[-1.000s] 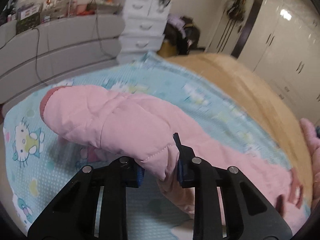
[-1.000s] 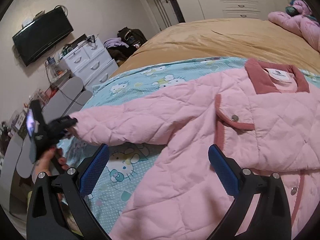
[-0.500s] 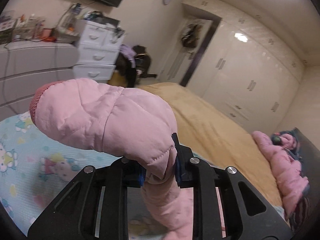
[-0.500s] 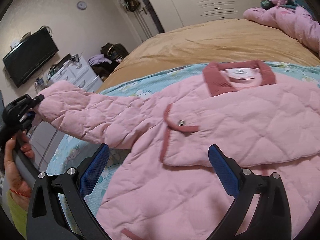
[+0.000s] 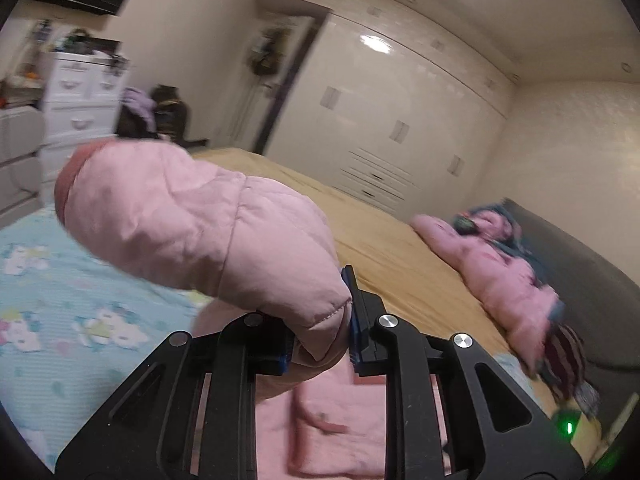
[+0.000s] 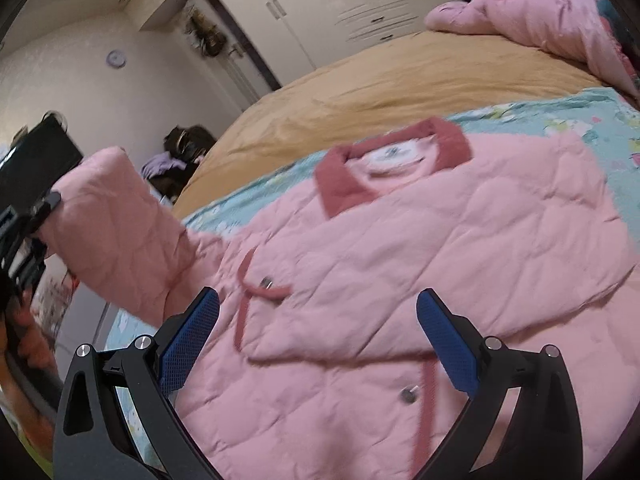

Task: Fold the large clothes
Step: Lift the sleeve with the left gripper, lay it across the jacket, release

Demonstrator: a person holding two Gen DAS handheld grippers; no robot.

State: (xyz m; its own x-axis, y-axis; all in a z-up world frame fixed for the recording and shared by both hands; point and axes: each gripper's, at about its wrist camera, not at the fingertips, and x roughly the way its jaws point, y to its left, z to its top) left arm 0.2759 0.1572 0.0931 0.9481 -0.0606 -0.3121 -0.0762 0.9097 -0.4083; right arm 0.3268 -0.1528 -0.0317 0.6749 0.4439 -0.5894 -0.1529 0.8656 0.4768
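**Left tool holds the coat sleeve up over the bed**

The left tool (image 5: 320, 340) is clamped on the sleeve (image 5: 192, 224) of a pink quilted coat (image 6: 400, 280). The sleeve is lifted clear of the bed, its dark pink cuff (image 5: 66, 184) pointing away to the far left. In the right wrist view the same sleeve (image 6: 116, 232) rises at the left, with the left tool (image 6: 28, 220) gripping its end.

The coat lies front up on a teal cartoon-print sheet (image 5: 60, 320), which covers the near part of a bed with a tan cover (image 6: 380, 80). Its dark pink collar (image 6: 392, 164) points to the far side, and snaps show on the front.

The right tool (image 6: 316, 336) hangs above the coat's lower front, its blue pads (image 6: 188, 340) wide apart and holding nothing.

A second pink garment (image 6: 540, 20) lies bunched at the far right of the bed. White wardrobes (image 5: 400, 120) line the far wall, and a white drawer unit (image 5: 80, 96) stands at the far left.
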